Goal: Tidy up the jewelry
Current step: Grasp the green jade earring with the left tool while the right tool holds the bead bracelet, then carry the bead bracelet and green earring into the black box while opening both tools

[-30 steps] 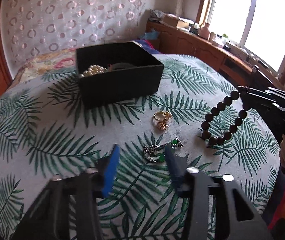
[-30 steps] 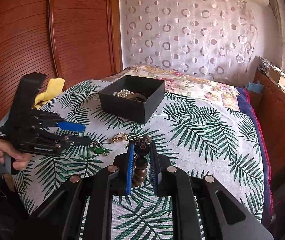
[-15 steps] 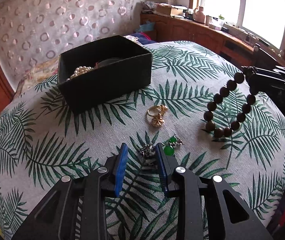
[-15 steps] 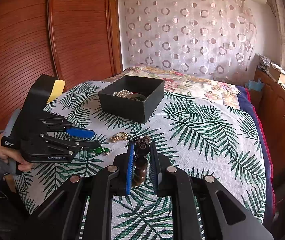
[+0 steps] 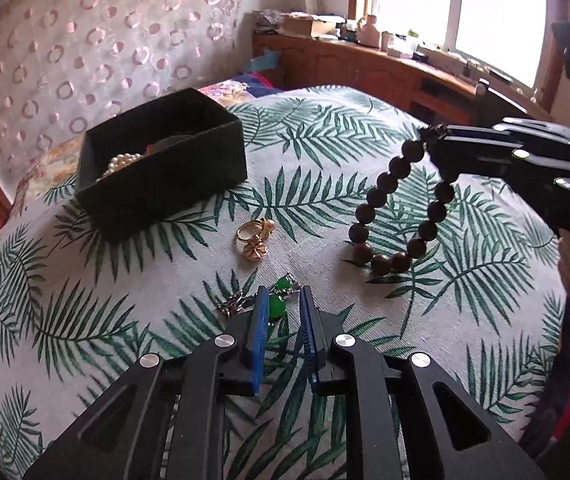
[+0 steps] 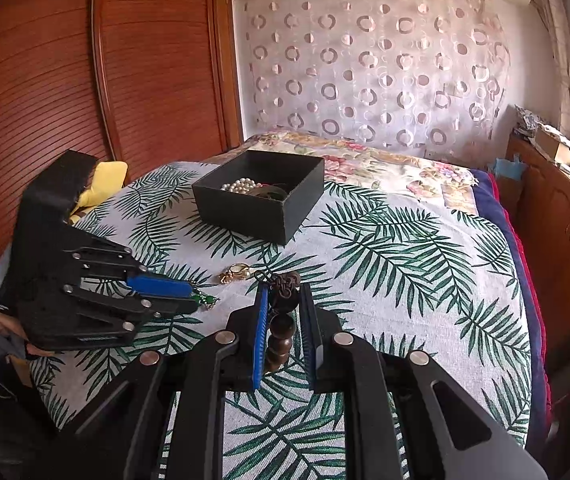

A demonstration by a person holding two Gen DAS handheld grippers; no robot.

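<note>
A black box [image 5: 165,160] holding a pearl string [image 5: 123,160] stands on the palm-print cloth; it also shows in the right wrist view [image 6: 261,196]. My left gripper [image 5: 283,304] has closed around a green-stone silver necklace [image 5: 277,304] lying on the cloth. My right gripper [image 6: 283,300] is shut on a dark wooden bead bracelet [image 5: 399,208], which hangs above the cloth at the right. A gold ring cluster [image 5: 255,236] lies between box and necklace.
The cloth covers a bed [image 6: 405,240]. A wooden wardrobe [image 6: 85,80] stands left, a wooden cabinet [image 6: 565,220] right. A yellow object [image 6: 105,184] lies at the cloth's left edge. A patterned curtain [image 6: 365,68] hangs behind.
My left gripper has moved forward over the green necklace and its jaws have narrowed from wide open to close around it. My right gripper still holds the bracelet, slightly raised.
</note>
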